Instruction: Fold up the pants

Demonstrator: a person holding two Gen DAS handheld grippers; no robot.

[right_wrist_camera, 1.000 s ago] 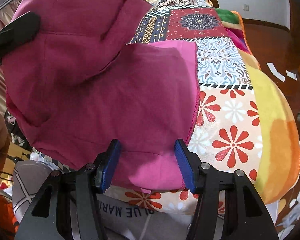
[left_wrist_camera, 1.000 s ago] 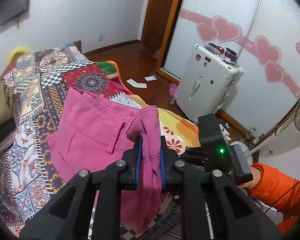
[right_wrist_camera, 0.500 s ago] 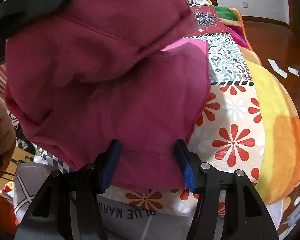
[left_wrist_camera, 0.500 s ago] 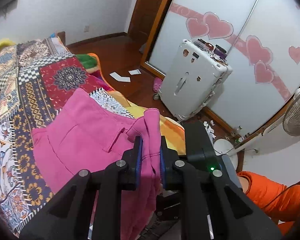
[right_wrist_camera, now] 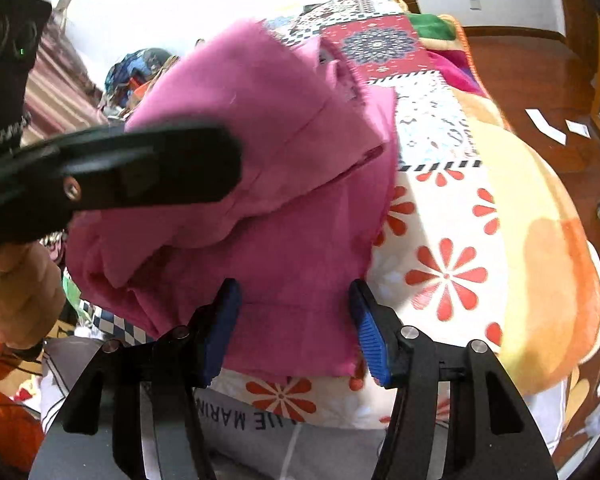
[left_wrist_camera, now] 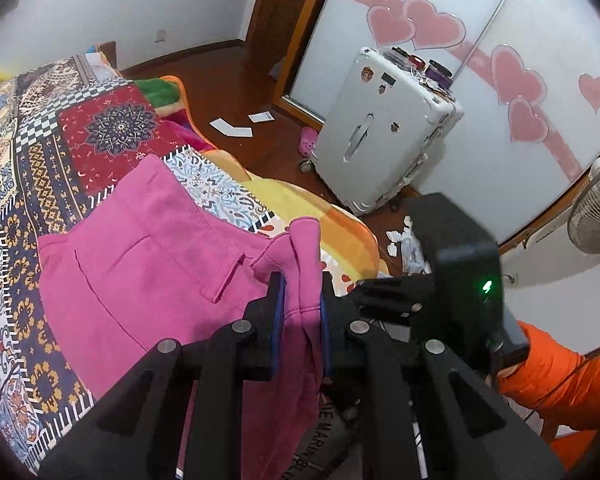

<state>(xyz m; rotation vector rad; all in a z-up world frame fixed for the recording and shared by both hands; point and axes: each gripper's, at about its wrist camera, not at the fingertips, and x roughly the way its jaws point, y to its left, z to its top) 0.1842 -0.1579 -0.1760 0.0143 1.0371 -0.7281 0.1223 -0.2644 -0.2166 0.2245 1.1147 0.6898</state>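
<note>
Nearest, the left gripper (left_wrist_camera: 301, 312) is clamped narrow on a bunched fold of the pink pants (left_wrist_camera: 152, 256), its 2 blue pads pressing the cloth from both sides; fabric hangs down between the black arms. The right gripper (right_wrist_camera: 294, 328) stands wide, its 2 blue pads either side of the pants' near edge, with cloth lying between them but not pinched. In the right view the left gripper crosses the upper left as 1 dark, blurred bar with part of the pants lifted and draped from it over the layer below.

Beyond the grippers, the pants lie on the bed's patchwork blanket (left_wrist_camera: 100, 128), near its foot, with a belt loop showing by the waistband. An orange sleeve (left_wrist_camera: 556, 376) shows at the right edge of the left view.

Farther off, 2 white papers (left_wrist_camera: 231, 127) lie on the wooden floor, 1 white suitcase (left_wrist_camera: 384, 136) stands against a wardrobe door bearing pink hearts (left_wrist_camera: 432, 26), and 1 fan (left_wrist_camera: 598, 208) sits at the far right.
</note>
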